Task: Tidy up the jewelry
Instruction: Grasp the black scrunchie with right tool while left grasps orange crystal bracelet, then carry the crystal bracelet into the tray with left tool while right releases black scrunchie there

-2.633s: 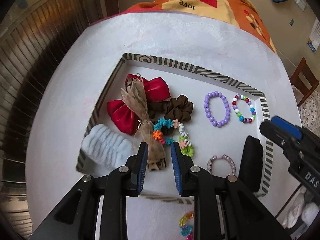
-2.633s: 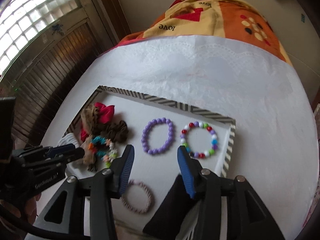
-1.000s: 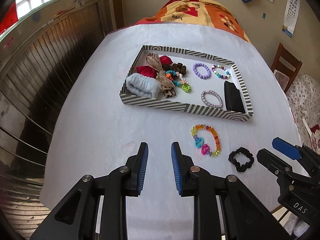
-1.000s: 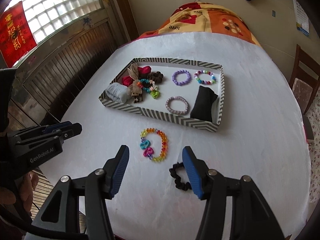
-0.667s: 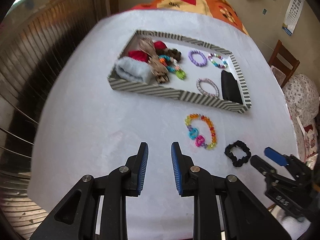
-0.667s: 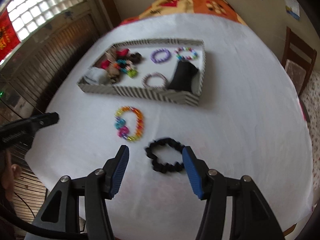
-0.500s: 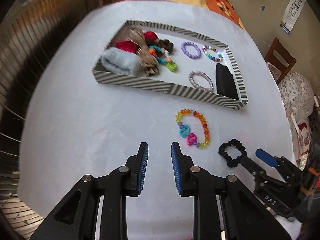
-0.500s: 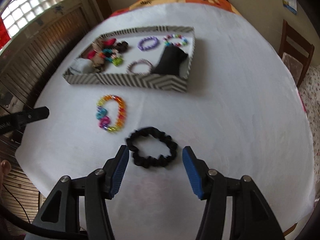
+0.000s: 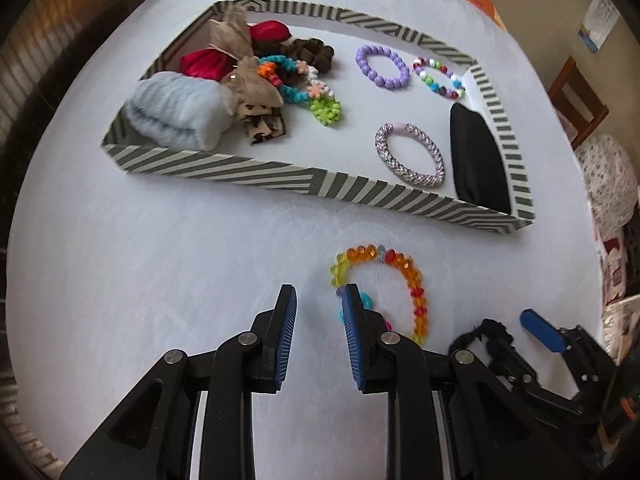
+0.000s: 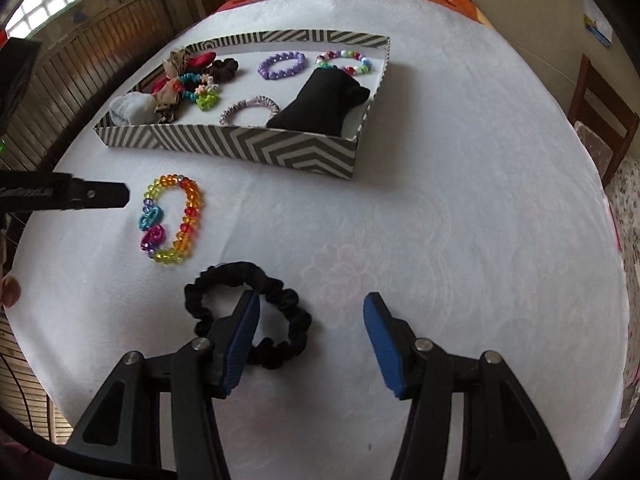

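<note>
Two handheld tongs hang low over a white-clothed surface (image 10: 440,200) beside a zigzag-striped tray (image 10: 248,142) of jewelry and hair accessories. The left tongs (image 9: 319,304), angled steeply down, stand slightly spread with nothing between the blue pads; the right-hand pad overlaps the near edge of a rainbow bead bracelet (image 9: 404,276) lying on the cloth just in front of the tray, though contact cannot be confirmed from this view. The right tongs (image 10: 312,308) are closing, still wide apart, one finger set inside the ring of a black scrunchie (image 10: 280,296) so that part of the band lies between the pads; neither pad presses on it. Bracelet and scrunchie sit close together on the cloth, outside the tray. Inside the tray, a pale blue fluffy band (image 9: 176,112), a red bow (image 9: 204,62), a brown scrunchie (image 9: 312,50) and a flowered hair tie (image 9: 316,92) crowd the left end; a purple bead bracelet (image 9: 382,66), a multicoloured bead bracelet (image 9: 438,76), a woven pink bangle (image 9: 408,156) and a black pouch (image 9: 478,164) fill the right
</note>
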Motion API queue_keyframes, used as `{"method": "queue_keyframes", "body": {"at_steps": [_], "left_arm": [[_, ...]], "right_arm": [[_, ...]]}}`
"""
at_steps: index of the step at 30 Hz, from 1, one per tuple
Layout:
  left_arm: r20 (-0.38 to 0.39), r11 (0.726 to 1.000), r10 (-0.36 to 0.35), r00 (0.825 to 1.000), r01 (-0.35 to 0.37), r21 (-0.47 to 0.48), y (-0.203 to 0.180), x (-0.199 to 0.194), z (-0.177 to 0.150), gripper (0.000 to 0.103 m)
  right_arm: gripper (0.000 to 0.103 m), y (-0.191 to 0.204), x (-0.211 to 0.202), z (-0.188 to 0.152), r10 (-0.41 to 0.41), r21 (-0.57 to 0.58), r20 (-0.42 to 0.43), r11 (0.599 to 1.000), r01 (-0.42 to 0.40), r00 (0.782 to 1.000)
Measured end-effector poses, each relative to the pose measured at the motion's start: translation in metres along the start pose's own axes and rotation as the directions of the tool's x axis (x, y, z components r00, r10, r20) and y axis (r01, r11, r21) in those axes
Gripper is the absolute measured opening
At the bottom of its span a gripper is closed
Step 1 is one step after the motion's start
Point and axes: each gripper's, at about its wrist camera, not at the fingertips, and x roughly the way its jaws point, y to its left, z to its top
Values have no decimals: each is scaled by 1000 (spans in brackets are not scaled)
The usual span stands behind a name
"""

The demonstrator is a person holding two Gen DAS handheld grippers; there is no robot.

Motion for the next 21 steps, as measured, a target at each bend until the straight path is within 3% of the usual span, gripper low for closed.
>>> {"method": "queue_keyframes", "body": {"at_steps": [8,10,13,14,21], "left_arm": [[-3,998,42,999,-42,42,-15,15,9,16],[5,998,35,999,-35,44,-16,16,10,16],[25,998,13,1000,-14,54,-15,16,9,13],[24,998,2,1000,-4,55,-15,16,10,1],[50,998,-46,998,44,45,-1,-10,5,1]], "right_arm": [[45,2,4,7,7,-57,7,998,-6,1000],[37,2,5,8,5,-69,10,998,-4,1000],[17,1,5,10,12,-77,17,997,-10,1000],[14,0,5,10,19,-75,17,997,-18,1000],[10,-8,-8,19,73,-37,34,997,-72,997]]}}
